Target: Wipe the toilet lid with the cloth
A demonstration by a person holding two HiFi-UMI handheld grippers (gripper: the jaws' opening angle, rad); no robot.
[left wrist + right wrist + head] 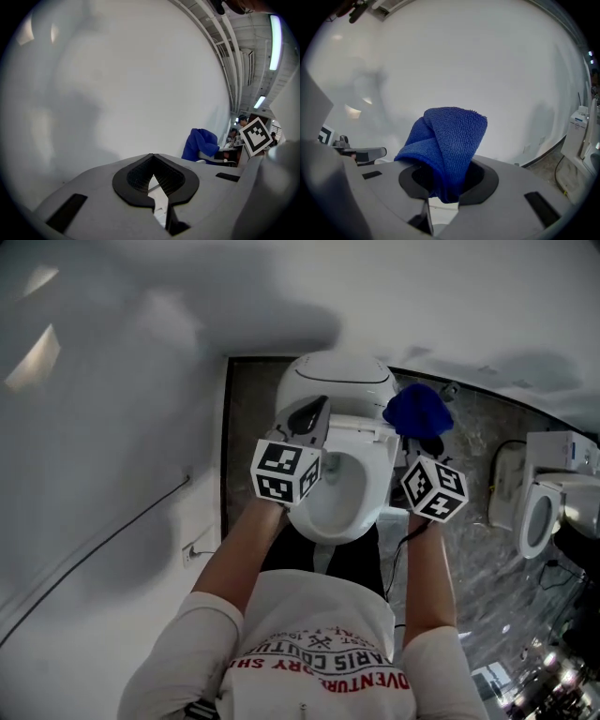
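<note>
Cloth (446, 145) clamped upright in right gripper (444, 186) (forearm stretched forward beside toilet (372, 486))

Both arms reach forward, side by side, elbows near the body. The left forearm (246, 542) and right forearm (427, 568) are bare below short white sleeves.

The left gripper (312, 416) points away from the body. Its fingers (135, 182) are closed tip to tip with nothing between them. Its marker cube (286, 472) sits on the near side.

The right gripper (422, 442) is held level with the left one, to its right and apart from it. It is clamped on a folded blue cloth (446, 140), which bulges past the tips. Its own cube (434, 488) is tilted.
</note>
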